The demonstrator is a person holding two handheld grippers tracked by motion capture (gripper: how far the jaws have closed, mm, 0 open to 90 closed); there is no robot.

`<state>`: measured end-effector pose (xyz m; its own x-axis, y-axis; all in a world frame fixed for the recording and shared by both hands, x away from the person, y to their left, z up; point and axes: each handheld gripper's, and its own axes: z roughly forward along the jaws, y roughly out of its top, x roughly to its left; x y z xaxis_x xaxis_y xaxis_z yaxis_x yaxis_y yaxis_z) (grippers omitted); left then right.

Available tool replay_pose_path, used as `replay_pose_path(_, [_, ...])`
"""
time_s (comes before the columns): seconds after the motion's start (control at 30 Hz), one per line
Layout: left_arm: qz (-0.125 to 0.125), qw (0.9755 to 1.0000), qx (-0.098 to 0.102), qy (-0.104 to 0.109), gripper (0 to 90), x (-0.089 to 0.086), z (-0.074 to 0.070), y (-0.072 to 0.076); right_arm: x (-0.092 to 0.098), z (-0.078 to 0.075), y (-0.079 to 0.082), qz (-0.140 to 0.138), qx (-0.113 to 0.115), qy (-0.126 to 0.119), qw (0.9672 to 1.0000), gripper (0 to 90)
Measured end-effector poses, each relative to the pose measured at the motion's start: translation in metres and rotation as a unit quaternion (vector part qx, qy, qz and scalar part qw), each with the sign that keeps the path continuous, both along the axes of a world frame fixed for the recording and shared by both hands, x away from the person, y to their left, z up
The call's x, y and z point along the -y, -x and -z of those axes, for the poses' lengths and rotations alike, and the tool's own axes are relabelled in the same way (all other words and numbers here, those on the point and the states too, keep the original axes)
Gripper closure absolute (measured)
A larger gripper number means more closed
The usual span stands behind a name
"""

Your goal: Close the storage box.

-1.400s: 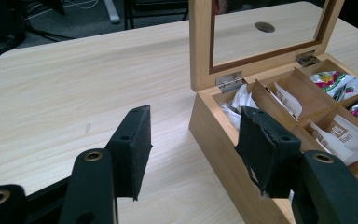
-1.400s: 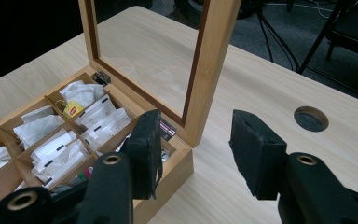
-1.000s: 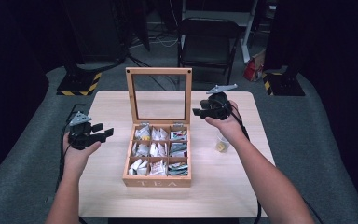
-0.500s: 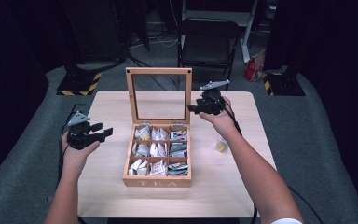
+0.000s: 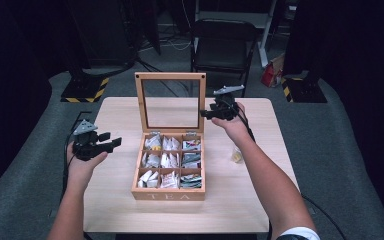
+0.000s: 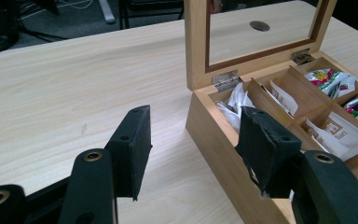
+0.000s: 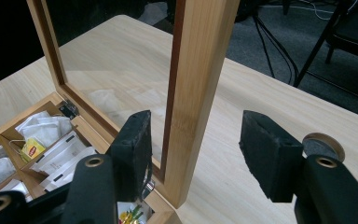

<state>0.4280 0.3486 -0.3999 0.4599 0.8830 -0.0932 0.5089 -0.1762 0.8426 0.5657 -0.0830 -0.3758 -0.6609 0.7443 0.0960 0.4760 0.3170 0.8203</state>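
Right gripper view showing right gripper [image 7: 193, 142], jaws just been opening, spread around upright glass-paned wooden lid [image 7: 200, 84] of light wooden tea box [image 5: 168, 192] mid-table, unpinched. Risking lid slamming shut. Left gripper [image 6: 193, 144] hovering spread, empty, near left edge.

left half of frame: bare table [image 5: 115, 200], loads of room | middle: tea box [image 5: 168, 194] with upright lid [image 5: 170, 76] walls off the centre | right: small yellow thing [image 5: 236, 157] beside the forearm, otherwise open
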Motion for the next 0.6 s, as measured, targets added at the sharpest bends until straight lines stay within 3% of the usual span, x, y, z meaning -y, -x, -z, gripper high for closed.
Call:
replay_pose_path(0.33, [0.001,1.0,-0.002,-0.001,44.3,0.0,0.001,0.0,-0.009,-0.007,-0.005,-0.003,0.012,0.006,0.9999,41.4])
replay_pose_path(0.6, [0.002,1.0,-0.002,-0.001,44.3,0.0,0.001,0.0,-0.016,-0.003,-0.008,-0.011,0.015,0.005,0.9998,40.4])
